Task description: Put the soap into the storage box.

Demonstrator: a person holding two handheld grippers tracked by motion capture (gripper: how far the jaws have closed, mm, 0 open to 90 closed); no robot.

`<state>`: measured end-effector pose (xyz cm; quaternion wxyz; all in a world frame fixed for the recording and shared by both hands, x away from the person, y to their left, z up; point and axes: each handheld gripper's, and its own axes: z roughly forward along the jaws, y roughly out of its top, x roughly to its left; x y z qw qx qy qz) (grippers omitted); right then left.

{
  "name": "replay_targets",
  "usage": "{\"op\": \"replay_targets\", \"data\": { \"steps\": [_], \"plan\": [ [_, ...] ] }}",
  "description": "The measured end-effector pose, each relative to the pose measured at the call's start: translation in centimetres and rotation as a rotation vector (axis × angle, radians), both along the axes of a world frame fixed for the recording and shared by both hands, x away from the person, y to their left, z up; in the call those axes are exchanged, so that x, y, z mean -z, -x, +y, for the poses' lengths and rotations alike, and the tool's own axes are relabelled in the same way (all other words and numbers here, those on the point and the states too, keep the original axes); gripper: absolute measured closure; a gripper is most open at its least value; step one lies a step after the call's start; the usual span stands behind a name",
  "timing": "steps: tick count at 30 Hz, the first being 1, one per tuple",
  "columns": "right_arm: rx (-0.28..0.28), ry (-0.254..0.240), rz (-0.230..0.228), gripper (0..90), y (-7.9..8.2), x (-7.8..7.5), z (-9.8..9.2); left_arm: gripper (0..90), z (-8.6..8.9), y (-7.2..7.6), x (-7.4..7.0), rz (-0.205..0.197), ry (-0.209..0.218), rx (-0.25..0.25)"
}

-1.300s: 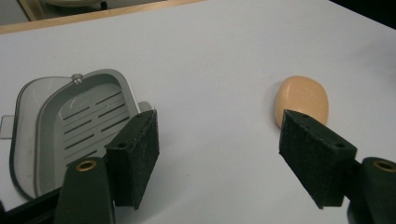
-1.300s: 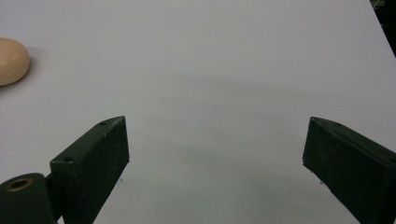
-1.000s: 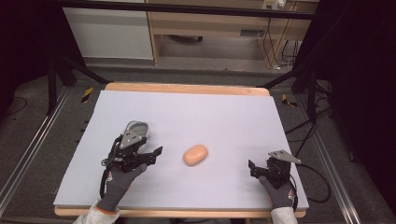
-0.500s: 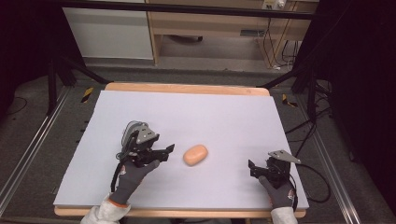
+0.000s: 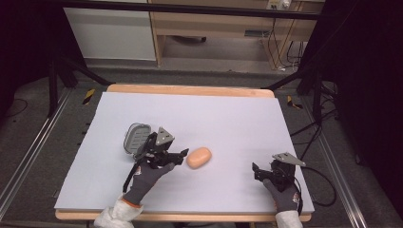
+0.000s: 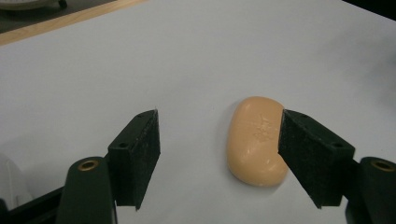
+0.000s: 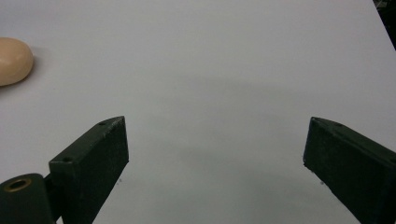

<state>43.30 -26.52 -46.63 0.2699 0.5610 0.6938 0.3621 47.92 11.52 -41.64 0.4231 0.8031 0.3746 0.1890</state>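
A peach-coloured oval soap bar (image 5: 199,157) lies on the white table top (image 5: 228,118), slightly left of centre near the front. My left gripper (image 5: 178,156) is open just left of it, tips almost at the bar. In the left gripper view the soap bar (image 6: 257,140) lies between the spread jaws of that gripper (image 6: 217,154), close against the right-hand jaw and well apart from the other. My right gripper (image 5: 257,171) rests open at the front right, nothing between its jaws (image 7: 215,158); the soap bar (image 7: 14,60) shows far off at that view's left edge.
A grey ribbed case (image 5: 137,137) sits on the table just behind and left of the left gripper. The table's wooden rim (image 5: 190,90) runs along the far edge. Cables trail off the table's right side (image 5: 323,180).
My left gripper has moved right across the table, away from the grey case and up to the soap bar. The right gripper and the soap have stayed still.
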Motion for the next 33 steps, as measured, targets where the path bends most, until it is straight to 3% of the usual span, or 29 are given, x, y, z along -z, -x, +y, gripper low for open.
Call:
{"op": "replay_targets", "data": {
  "steps": [33],
  "plan": [
    [-0.005,0.003,0.003,6.8,-0.1,0.0,0.1,26.4,-5.0,-1.7,2.8,0.089,-0.081,0.092]
  ]
}}
